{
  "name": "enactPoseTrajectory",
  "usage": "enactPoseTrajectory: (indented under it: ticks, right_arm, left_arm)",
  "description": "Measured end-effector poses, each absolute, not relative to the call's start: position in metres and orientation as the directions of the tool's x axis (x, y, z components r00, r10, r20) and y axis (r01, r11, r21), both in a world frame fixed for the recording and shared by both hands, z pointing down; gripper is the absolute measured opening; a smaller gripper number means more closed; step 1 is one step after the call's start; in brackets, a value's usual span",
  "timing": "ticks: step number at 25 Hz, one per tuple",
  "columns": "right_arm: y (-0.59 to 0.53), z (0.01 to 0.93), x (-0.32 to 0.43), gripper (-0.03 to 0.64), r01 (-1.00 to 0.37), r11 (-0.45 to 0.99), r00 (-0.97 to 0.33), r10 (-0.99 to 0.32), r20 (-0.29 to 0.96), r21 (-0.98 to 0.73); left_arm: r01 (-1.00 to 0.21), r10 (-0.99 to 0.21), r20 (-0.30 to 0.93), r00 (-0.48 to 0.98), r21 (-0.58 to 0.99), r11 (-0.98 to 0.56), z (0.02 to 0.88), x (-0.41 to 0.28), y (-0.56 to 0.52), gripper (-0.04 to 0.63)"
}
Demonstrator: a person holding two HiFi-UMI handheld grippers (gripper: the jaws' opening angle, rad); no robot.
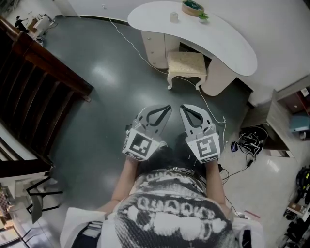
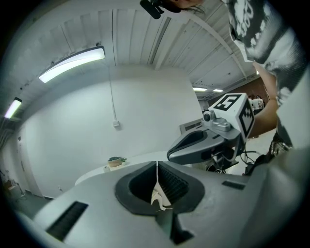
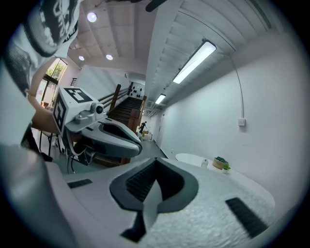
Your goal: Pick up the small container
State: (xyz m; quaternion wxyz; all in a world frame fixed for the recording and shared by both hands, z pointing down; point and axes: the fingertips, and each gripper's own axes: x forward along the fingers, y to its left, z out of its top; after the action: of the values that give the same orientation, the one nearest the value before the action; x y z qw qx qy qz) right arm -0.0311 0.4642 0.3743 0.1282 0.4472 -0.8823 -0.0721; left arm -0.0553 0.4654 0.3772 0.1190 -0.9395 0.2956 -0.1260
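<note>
Shirt (image 1: 174, 213) and forearms fill the bottom of the head view, and just beyond them the left gripper (image 1: 164, 110) and right gripper (image 1: 186, 110) sit side by side, close to the body, tips angled toward each other. The container (image 1: 174, 17) stands well apart from both, straight ahead across open floor (image 1: 106, 97). It is on the near-left part of the curved desk (image 1: 227, 43), left of a basket (image 1: 193, 7) and beyond a stool (image 1: 186, 63). It falls almost on the line between the two tips, so neither hand looks clearly nearer. In the left gripper view the jaws are together on nothing. A pale fleck sits low in the seam; whether it is a shred or only light, I cannot tell. The container (image 2: 106, 168) shows tiny, left of that seam, on the desk edge. In the right gripper view the jaws are likewise pressed together and empty, and the container (image 3: 205, 163) sits right of the seam, before the basket. It seems to stand upright, though it is too small to read its shape. Reaching it likely calls for walking forward and parting one gripper's jaws first.
</note>
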Motion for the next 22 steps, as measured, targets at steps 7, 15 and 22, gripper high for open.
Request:
enactPoseTrajectory:
  ticks: [7, 15, 22]
  right_arm:
    - [0.454, 0.380, -0.019, 0.002, -0.784, 0.587, -0.553, -0.808, 0.203, 0.201]
    - [0.400, 0.395, -0.021, 0.002, -0.755, 0.628, -0.592, -0.777, 0.214, 0.191]
    - [0.306, 0.389, -0.015, 0.002, -0.731, 0.657, -0.625, -0.754, 0.203, 0.185]
  left_arm:
    - [-0.516, -0.567, 0.165, 0.807, -0.269, -0.813, 0.383, -0.043, 0.456, 0.008]
    - [-0.544, -0.598, 0.214, 0.772, -0.264, -0.797, 0.395, -0.048, 0.405, 0.008]
    - [-0.574, -0.627, 0.224, 0.746, -0.262, -0.776, 0.393, -0.043, 0.317, 0.008]
